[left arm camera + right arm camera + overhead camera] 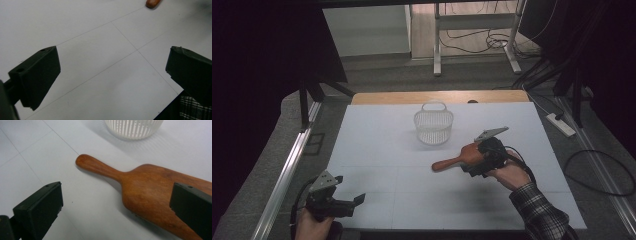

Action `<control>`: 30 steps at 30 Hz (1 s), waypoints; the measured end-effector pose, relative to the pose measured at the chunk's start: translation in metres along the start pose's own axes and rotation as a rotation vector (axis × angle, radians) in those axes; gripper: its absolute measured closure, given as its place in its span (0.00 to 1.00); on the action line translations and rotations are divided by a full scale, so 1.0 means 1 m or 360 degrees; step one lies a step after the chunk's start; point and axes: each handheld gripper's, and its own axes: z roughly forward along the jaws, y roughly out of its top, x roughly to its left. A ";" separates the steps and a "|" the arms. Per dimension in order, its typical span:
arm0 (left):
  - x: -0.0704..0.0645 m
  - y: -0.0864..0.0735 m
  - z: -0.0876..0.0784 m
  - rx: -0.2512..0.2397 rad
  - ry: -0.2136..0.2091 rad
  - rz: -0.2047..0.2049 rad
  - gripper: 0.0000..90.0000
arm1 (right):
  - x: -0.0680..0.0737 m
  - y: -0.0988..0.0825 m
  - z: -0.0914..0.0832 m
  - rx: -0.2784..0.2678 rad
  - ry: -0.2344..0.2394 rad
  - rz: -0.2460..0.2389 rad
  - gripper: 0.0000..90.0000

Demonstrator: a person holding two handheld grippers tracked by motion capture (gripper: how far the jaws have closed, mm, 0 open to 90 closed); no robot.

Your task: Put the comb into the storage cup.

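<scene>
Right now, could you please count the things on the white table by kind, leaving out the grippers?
Wooden paddle: 1
White basket: 1
Total: 2

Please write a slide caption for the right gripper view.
Open right gripper over a wooden paddle on the table, near a white basket.
</scene>
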 end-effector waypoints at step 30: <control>0.001 0.000 0.000 0.0001 -0.0019 -0.0006 0.00 | 0.001 0.036 0.035 0.0156 -0.0029 0.0003 0.00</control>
